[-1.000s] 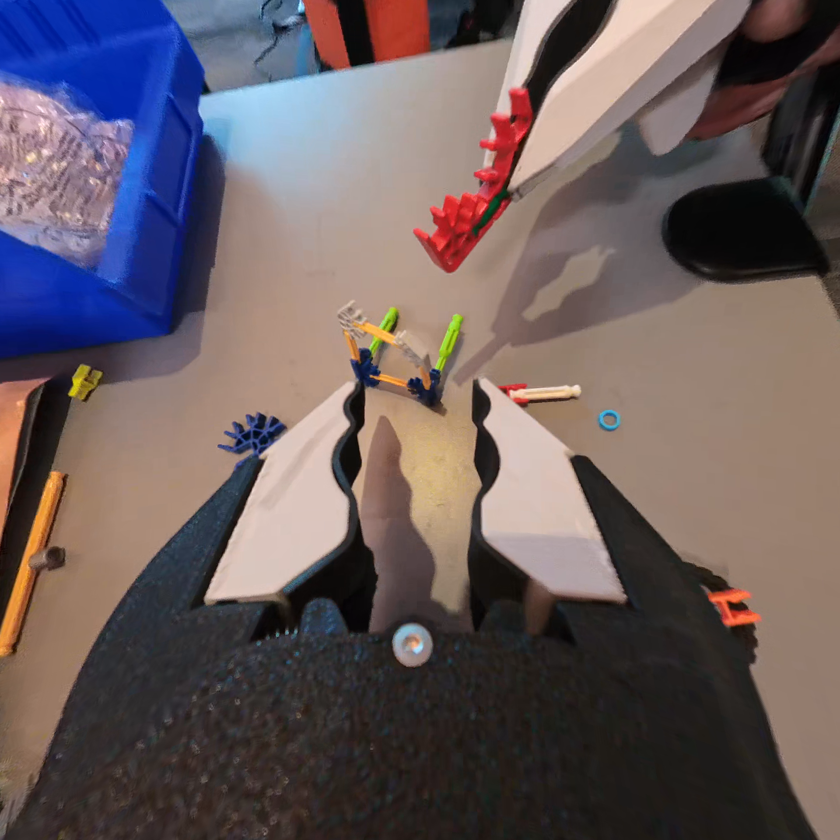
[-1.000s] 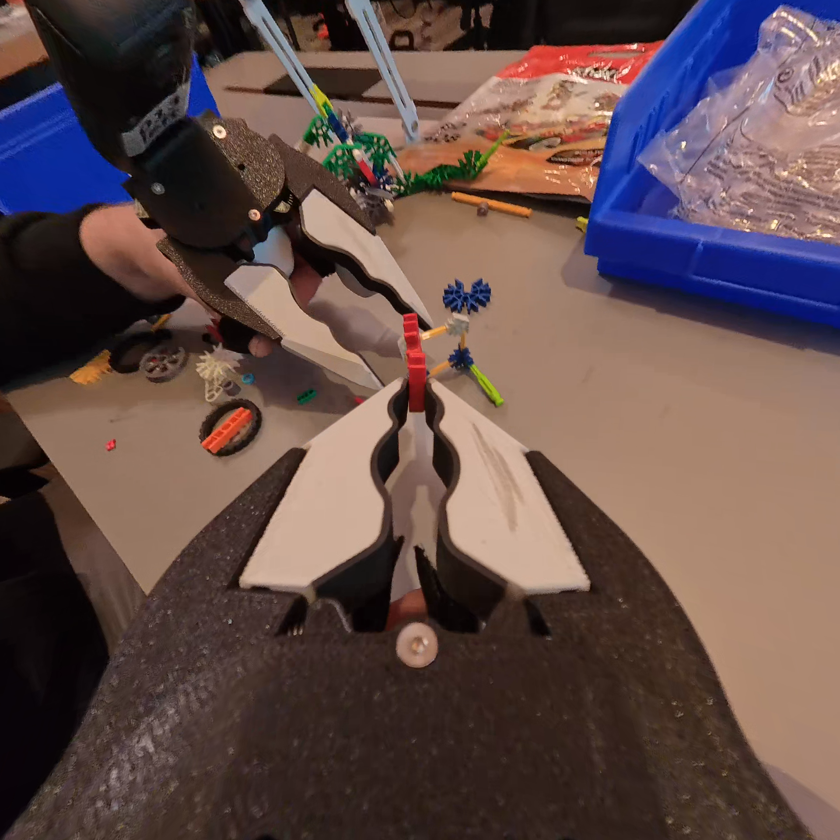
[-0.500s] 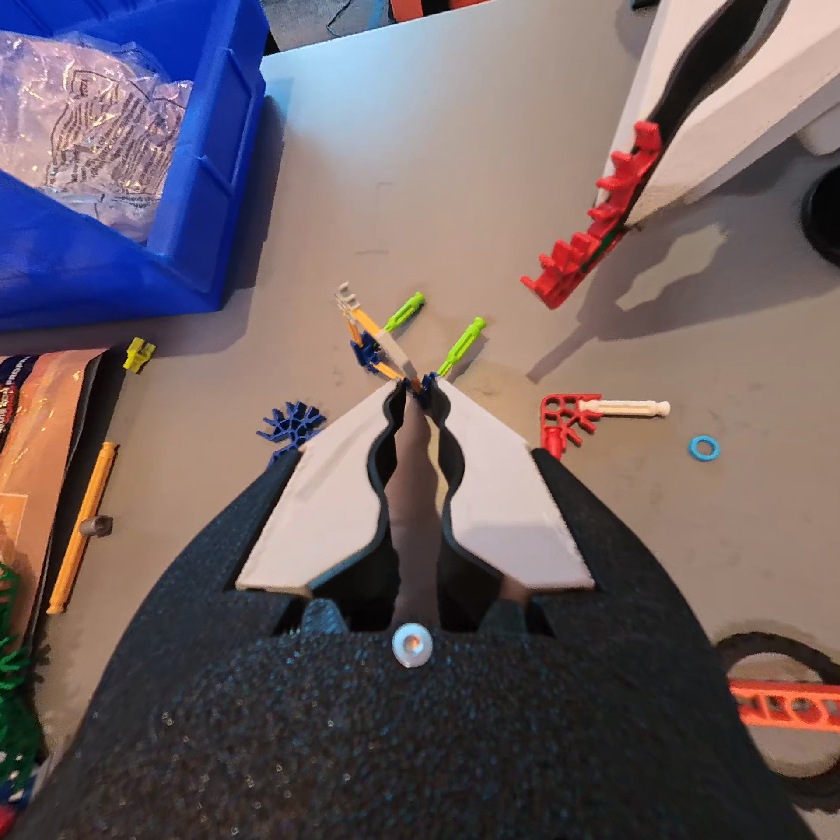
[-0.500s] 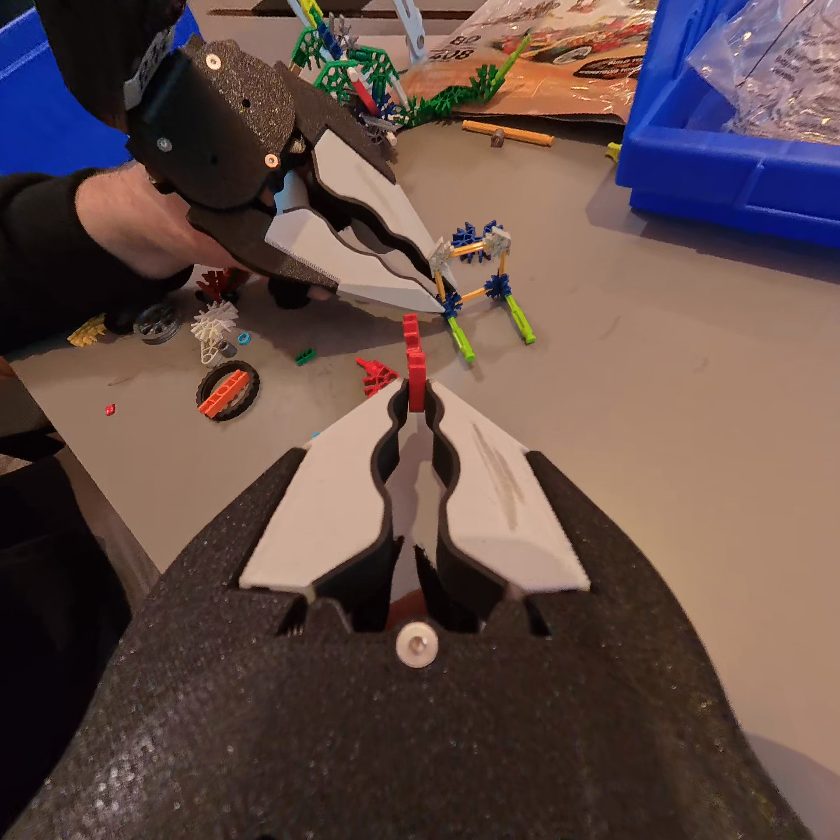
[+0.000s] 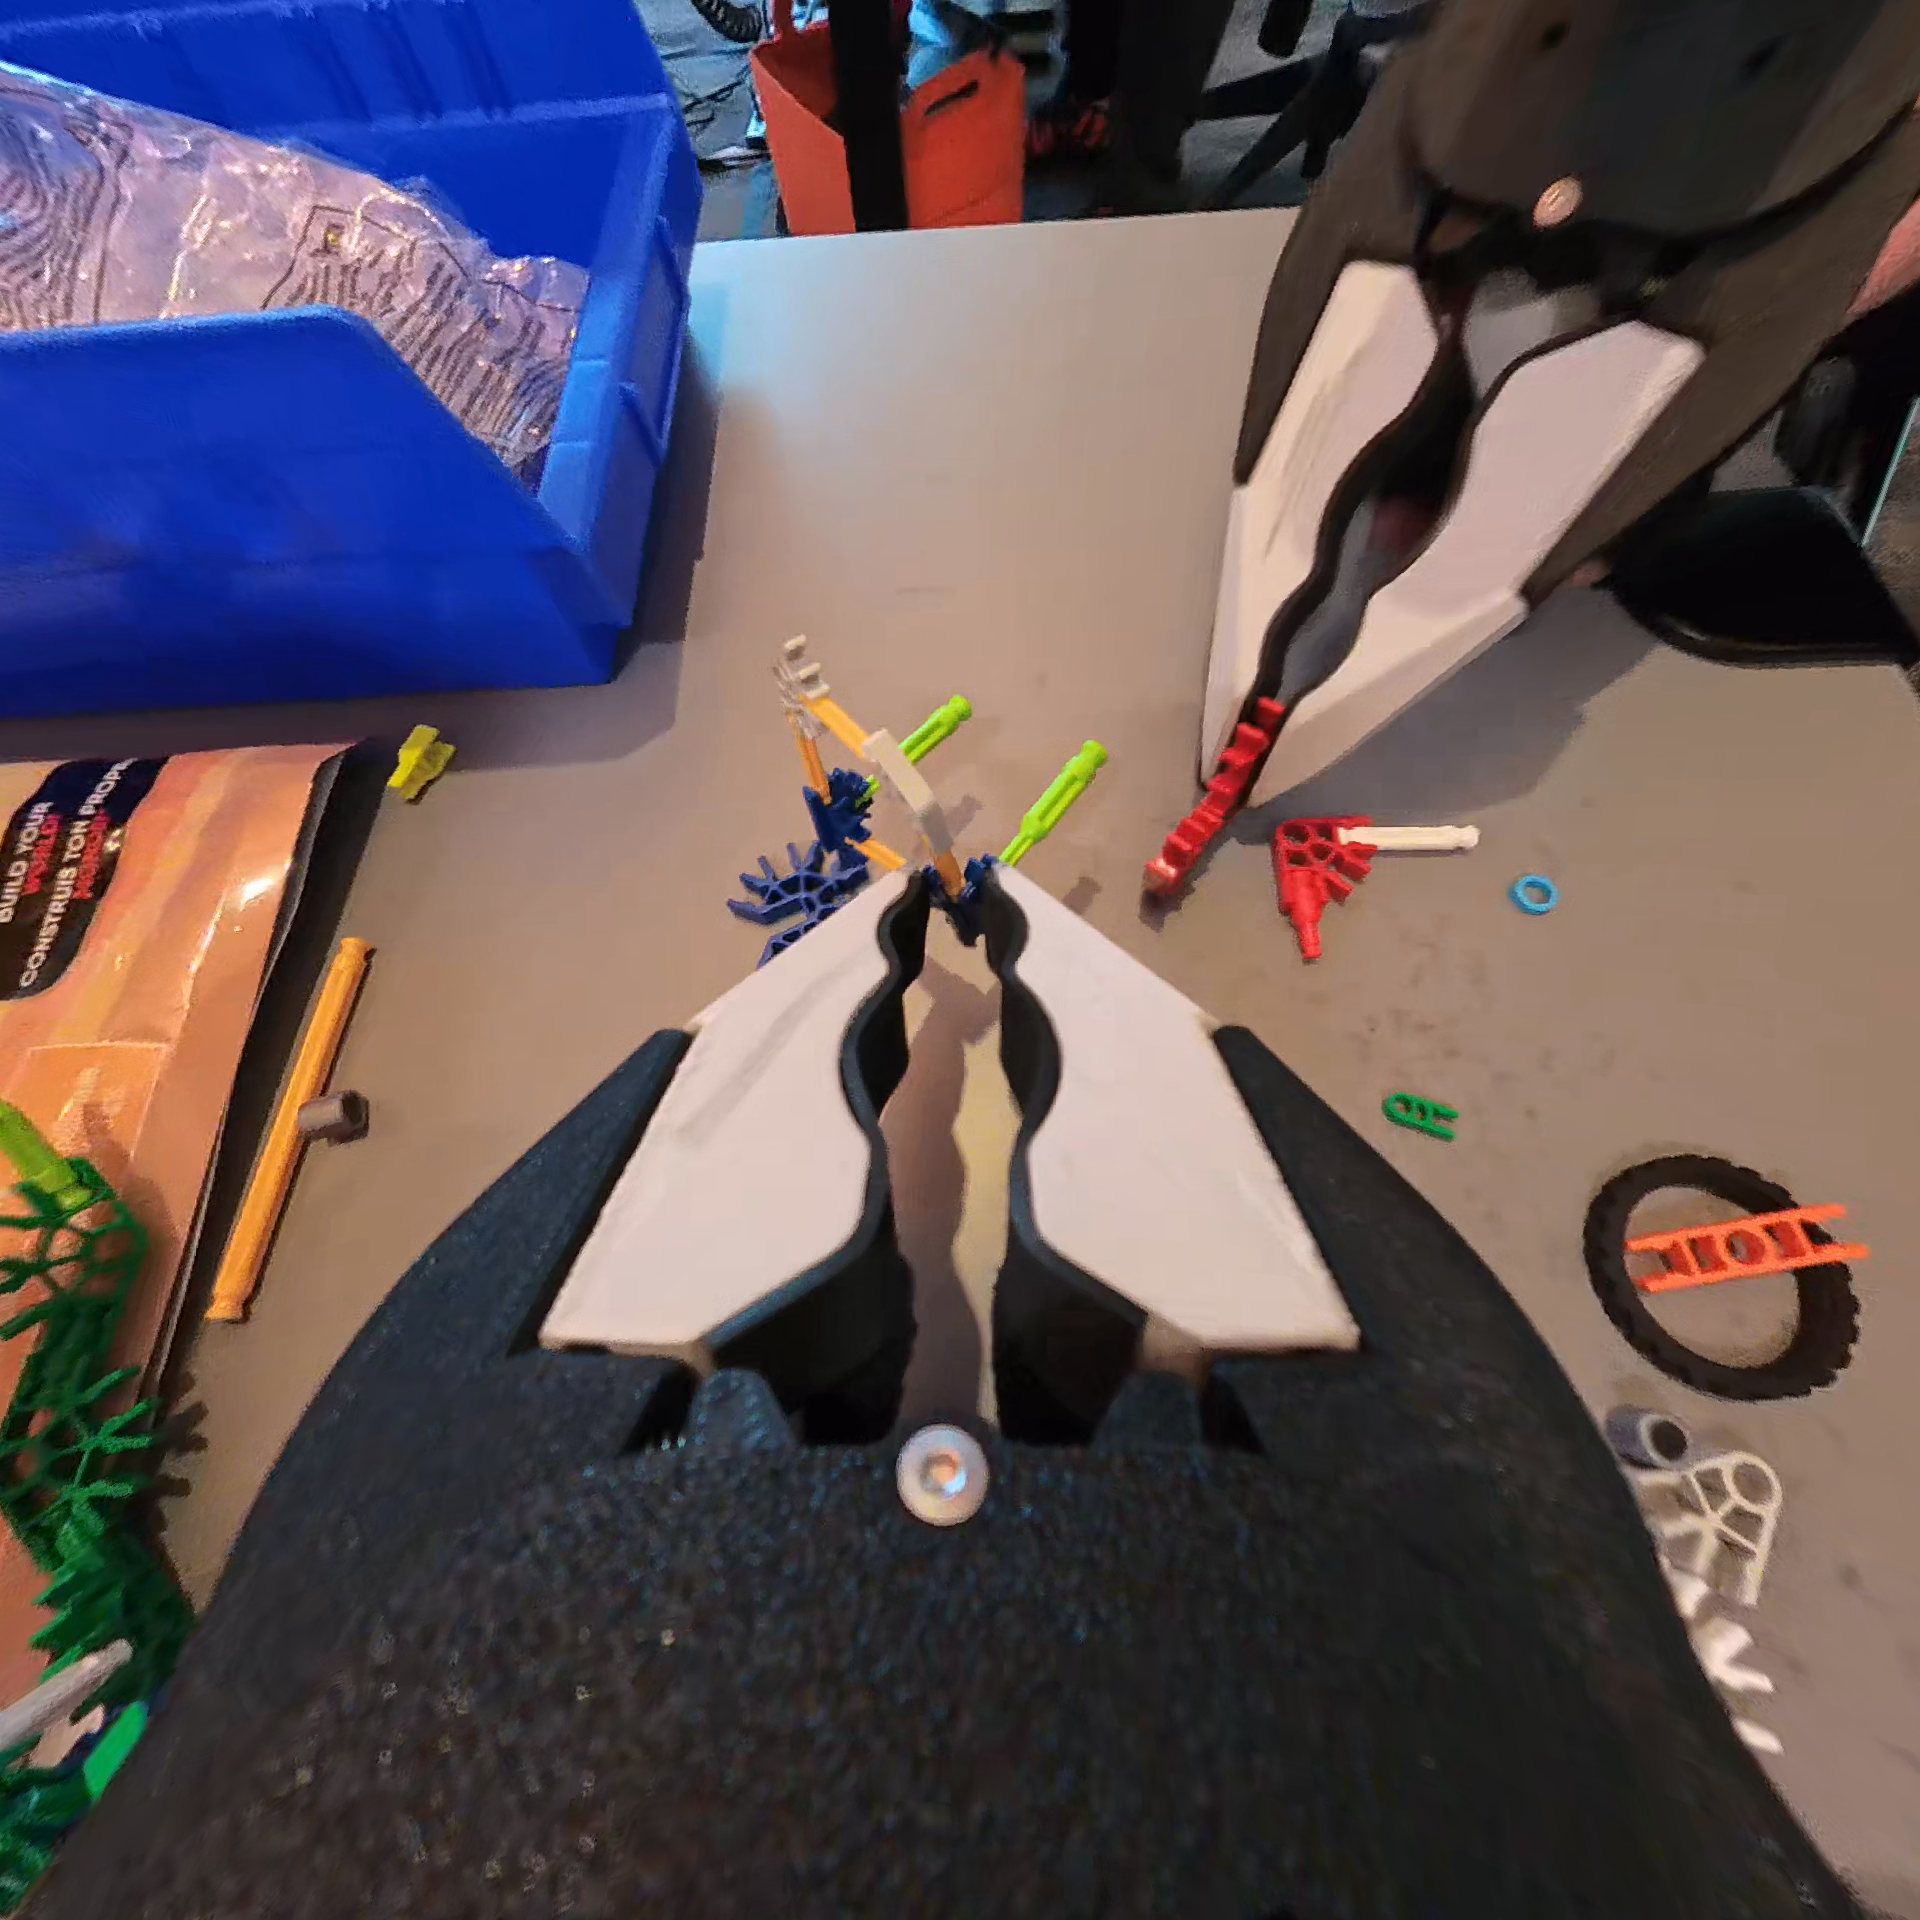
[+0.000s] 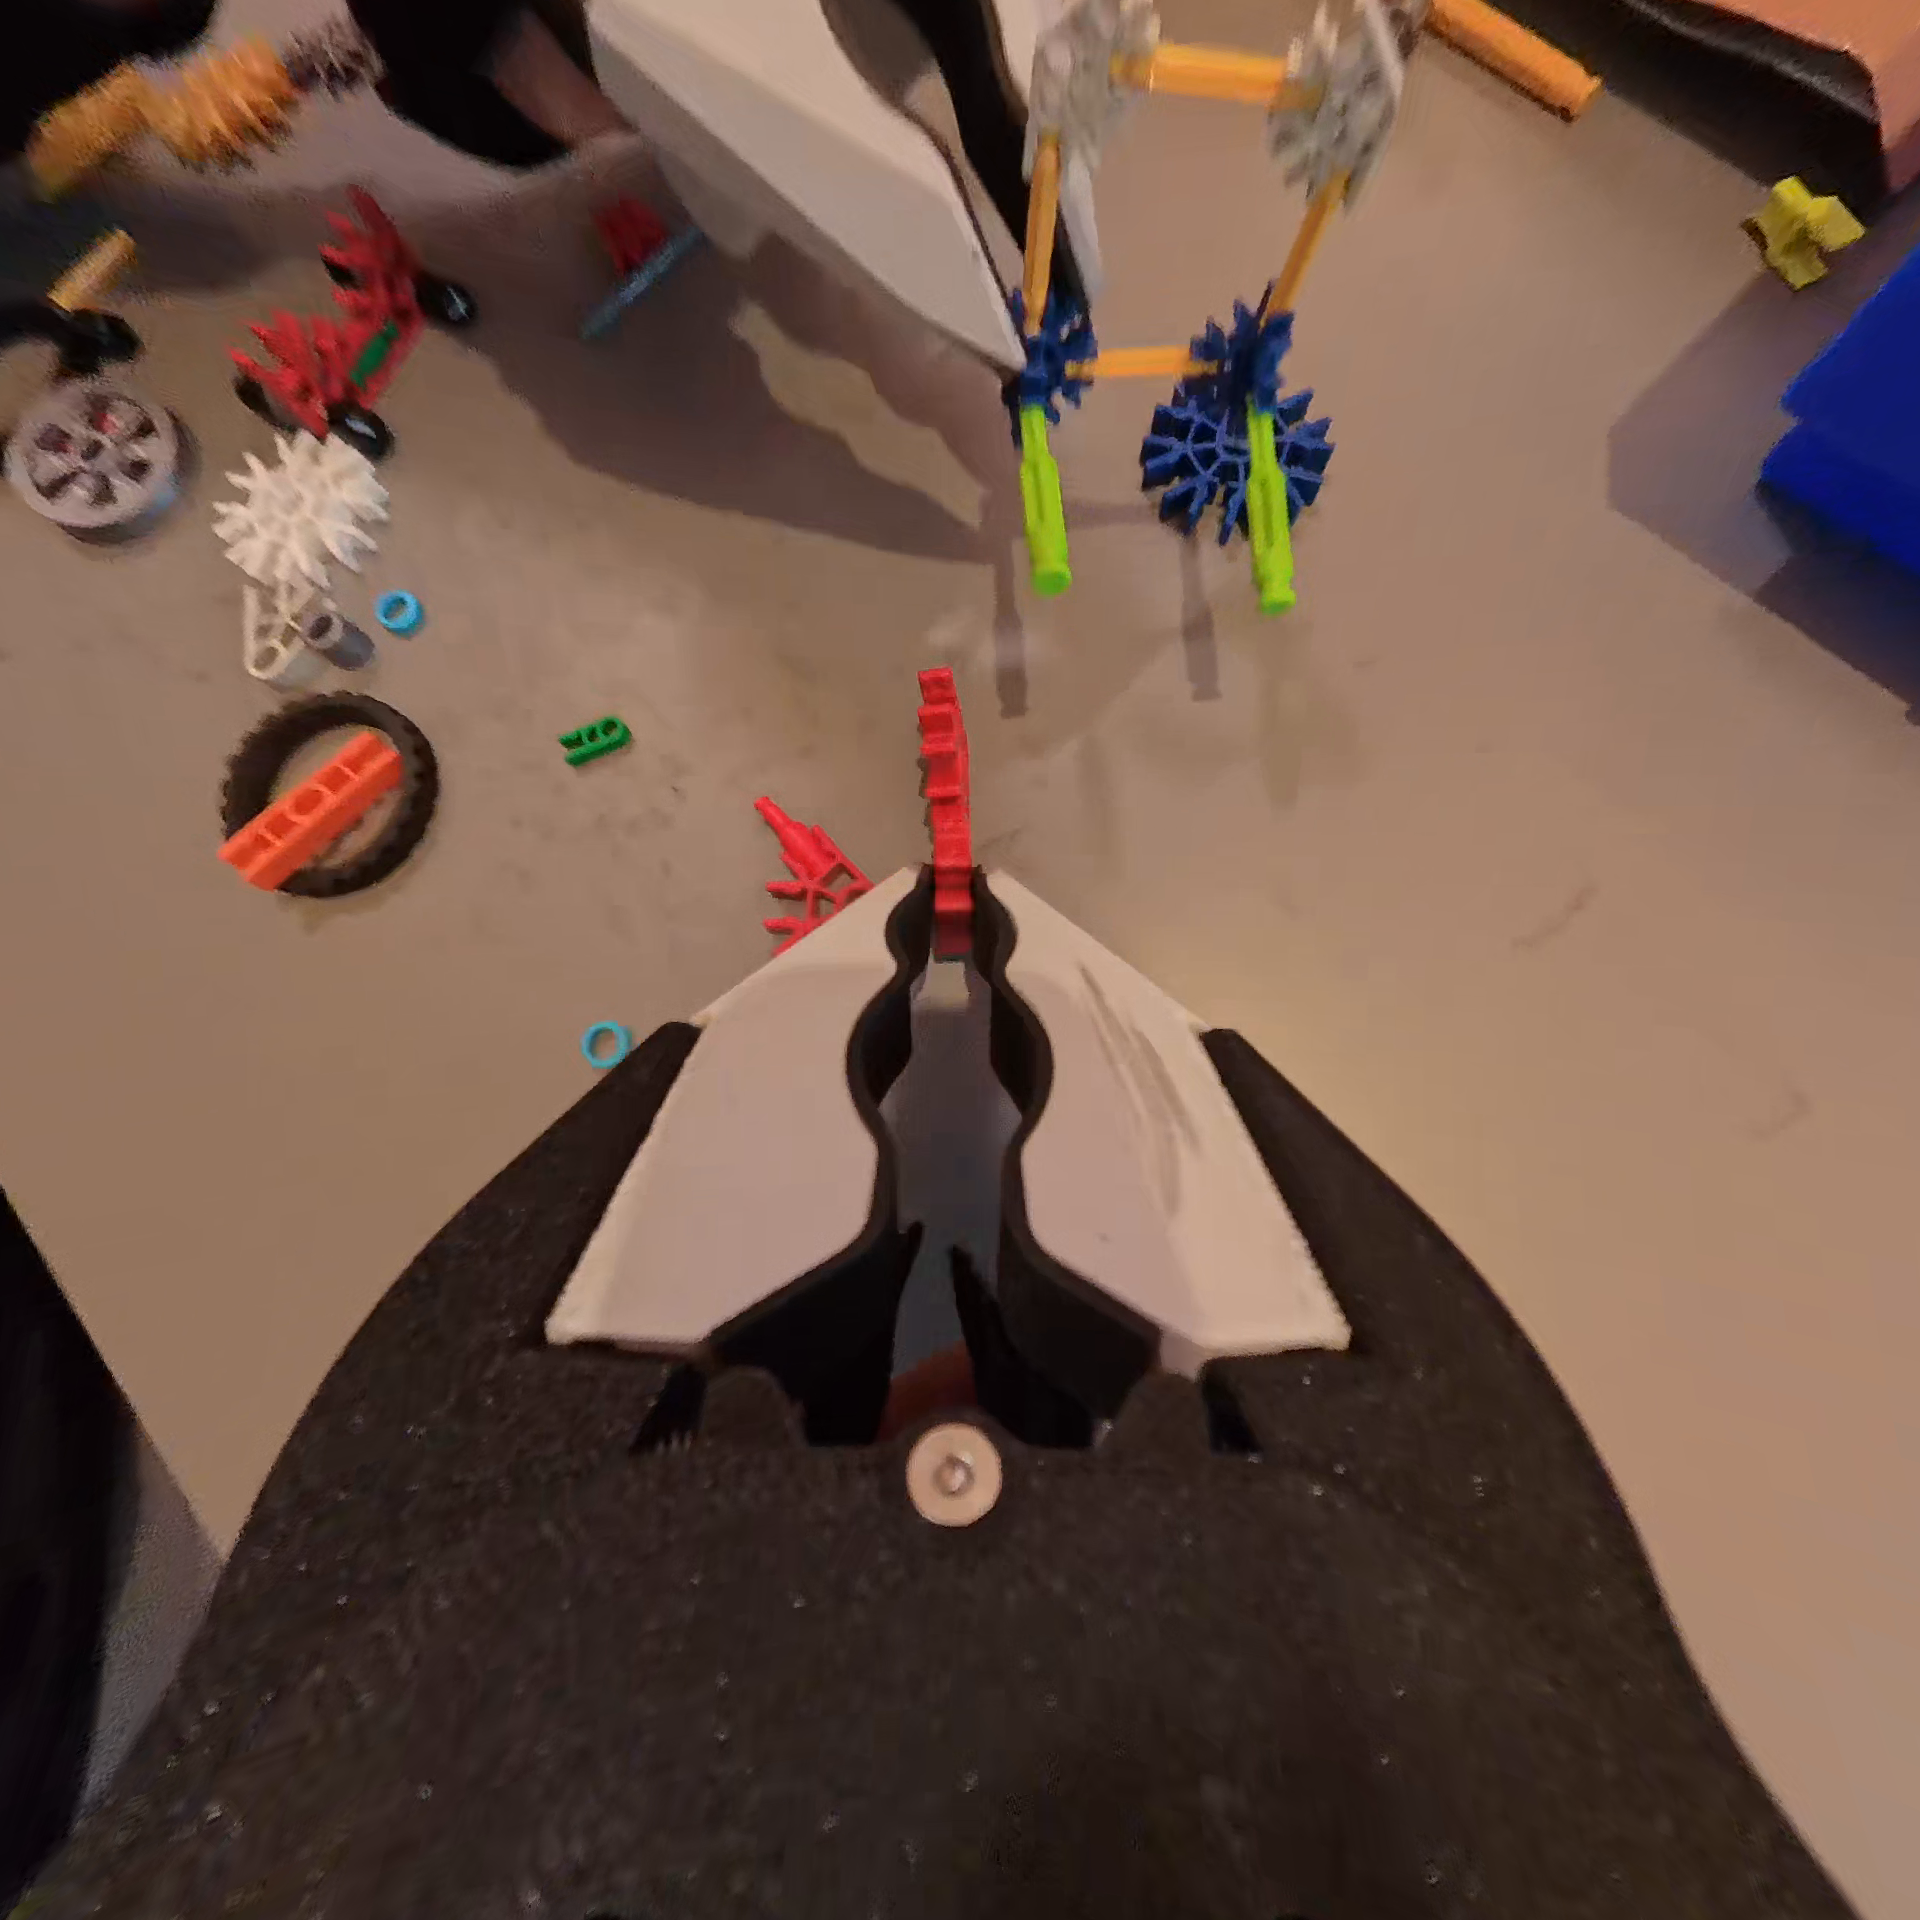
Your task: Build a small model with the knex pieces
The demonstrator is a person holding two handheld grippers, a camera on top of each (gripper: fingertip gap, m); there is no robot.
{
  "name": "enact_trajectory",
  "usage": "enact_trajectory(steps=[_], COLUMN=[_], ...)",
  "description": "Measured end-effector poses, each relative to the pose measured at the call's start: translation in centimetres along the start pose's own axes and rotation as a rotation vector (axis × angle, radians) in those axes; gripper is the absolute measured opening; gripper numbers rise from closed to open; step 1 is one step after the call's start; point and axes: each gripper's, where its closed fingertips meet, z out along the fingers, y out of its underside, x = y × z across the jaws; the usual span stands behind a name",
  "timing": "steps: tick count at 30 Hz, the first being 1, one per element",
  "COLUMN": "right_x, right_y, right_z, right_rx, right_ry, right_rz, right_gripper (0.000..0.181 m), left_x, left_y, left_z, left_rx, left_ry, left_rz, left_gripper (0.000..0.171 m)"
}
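Both my grippers pinching toy parts over grey table.
My left gripper clamps the rod frame's blue connector; my right gripper nips a red connector.

Printed lettering is seen on the orange packet lying at the left of the tabletop, white and red on a dark patch. Black print is carried by the clear plastic bags in the blue bin, too crumpled to be made out. Raised characters are moulded into the orange strip lying across the black tyre.
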Motion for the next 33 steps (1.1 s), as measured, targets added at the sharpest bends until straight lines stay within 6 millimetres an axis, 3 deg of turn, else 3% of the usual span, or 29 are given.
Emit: enact_trajectory(steps=[7, 15, 18, 25, 33], right_x=[0.3, -1.2, -1.1, 0.2, 0.7], right_y=[0.3, 1.0, 0.8, -0.6, -0.8], right_z=[0.2, -0.4, -0.5, -1.8, -4.0], right_rx=[-0.01, -0.049, -0.045, 0.046, 0.076], right_ry=[-0.004, -0.105, -0.102, 0.012, 0.103], right_rz=[-0.037, -0.055, -0.04, -0.02, -0.025], right_gripper=[0.006, 0.006, 0.019, 0.032, 0.042], left_x=[0.9, 1.9, 2.0, 1.7, 1.7], left_y=[-0.1, -0.6, -0.9, -1.1, -1.2], left_z=[-0.1, 0.1, 0.0, -0.1, -0.2], left_rx=[0.006, 0.023, 0.035, 0.055, 0.069], left_ry=[0.049, 0.083, 0.088, 0.087, 0.091], left_rz=[0.039, 0.052, 0.045, 0.022, 0.013], left_gripper=[0.007, 0.007, 0.007, 0.007, 0.007])
